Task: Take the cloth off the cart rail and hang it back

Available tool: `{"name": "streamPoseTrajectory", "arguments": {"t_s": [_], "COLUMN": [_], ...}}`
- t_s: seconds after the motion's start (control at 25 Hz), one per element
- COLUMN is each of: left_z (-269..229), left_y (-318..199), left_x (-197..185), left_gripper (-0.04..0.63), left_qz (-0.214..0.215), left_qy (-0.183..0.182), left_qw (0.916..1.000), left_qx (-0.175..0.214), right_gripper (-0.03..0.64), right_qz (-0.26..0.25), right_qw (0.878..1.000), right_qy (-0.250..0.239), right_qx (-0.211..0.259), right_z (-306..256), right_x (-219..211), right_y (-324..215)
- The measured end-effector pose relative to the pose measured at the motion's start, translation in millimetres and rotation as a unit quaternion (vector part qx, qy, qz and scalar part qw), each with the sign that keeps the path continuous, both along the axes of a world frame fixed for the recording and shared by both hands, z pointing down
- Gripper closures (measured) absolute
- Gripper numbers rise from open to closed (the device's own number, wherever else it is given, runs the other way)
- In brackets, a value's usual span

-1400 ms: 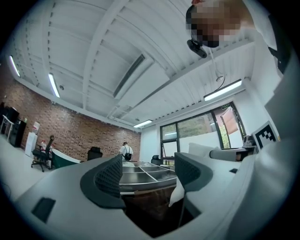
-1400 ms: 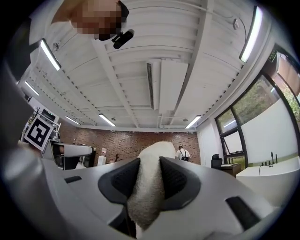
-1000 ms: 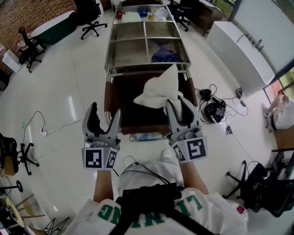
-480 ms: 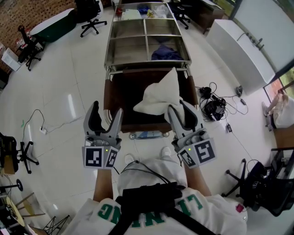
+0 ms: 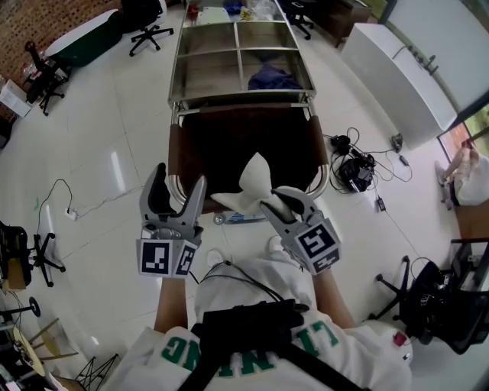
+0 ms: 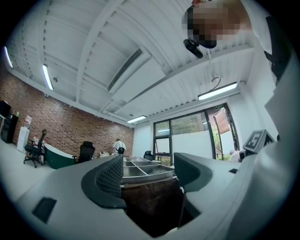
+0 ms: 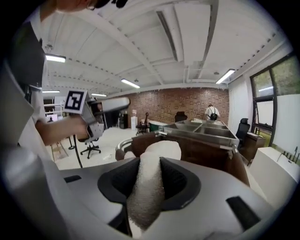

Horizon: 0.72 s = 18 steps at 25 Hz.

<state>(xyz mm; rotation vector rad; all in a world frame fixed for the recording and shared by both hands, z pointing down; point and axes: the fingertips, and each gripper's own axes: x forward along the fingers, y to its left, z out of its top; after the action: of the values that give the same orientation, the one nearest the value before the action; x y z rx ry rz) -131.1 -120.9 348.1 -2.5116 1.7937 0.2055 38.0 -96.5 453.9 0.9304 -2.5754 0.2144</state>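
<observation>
A white cloth [image 5: 252, 182] is bunched up over the near end of the cart's dark bag, by the near rail [image 5: 229, 217]. My right gripper [image 5: 280, 198] is shut on its lower end. In the right gripper view the cloth [image 7: 151, 187] runs up between the two closed pads, with the cart [image 7: 201, 136] beyond. To the left of the cloth and apart from it, my left gripper [image 5: 179, 183] stands open with nothing in it. The left gripper view shows only the cart's bag [image 6: 150, 201] between those spread jaws [image 6: 147, 176].
The steel cart's tray [image 5: 206, 72] has several compartments; one holds a blue cloth [image 5: 272, 79]. Cables and a black bundle [image 5: 353, 174] lie on the floor at the right. A white cabinet [image 5: 393, 72] stands beyond them. Office chairs [image 5: 149, 23] stand at the back left.
My right gripper has drawn the cloth toward me and to the left, from the middle of the cart's bag to its near rail. The left gripper has hardly moved.
</observation>
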Motion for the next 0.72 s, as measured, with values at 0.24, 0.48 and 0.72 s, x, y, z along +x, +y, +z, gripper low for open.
{"name": "streamPoseTrajectory", "arguments": {"t_s": [0.24,0.48,0.72], "left_z": [3.2,3.7,3.7], "left_y": [1.8,3.6,4.9], "left_x": [-4.7,-2.1,1.7], "left_gripper": [0.259,0.259,0.259], "left_qz": [-0.007,-0.002,0.0], "left_qy": [0.003,0.002,0.003], "left_qw": [1.0,1.0,1.0], "left_qx": [-0.005,-0.006,-0.004], "right_gripper": [0.421,0.321,0.321], "right_qz": [0.043,0.047,0.051], "right_qw": [0.999,0.998,0.998], "right_qy": [0.003,-0.007,-0.013], "right_qx": [-0.031,-0.043,-0.022], "right_z": [16.1,14.9,4.1], "right_x": [5.7,10.3,26.0], "right_y": [3.9,8.8,6.8]}}
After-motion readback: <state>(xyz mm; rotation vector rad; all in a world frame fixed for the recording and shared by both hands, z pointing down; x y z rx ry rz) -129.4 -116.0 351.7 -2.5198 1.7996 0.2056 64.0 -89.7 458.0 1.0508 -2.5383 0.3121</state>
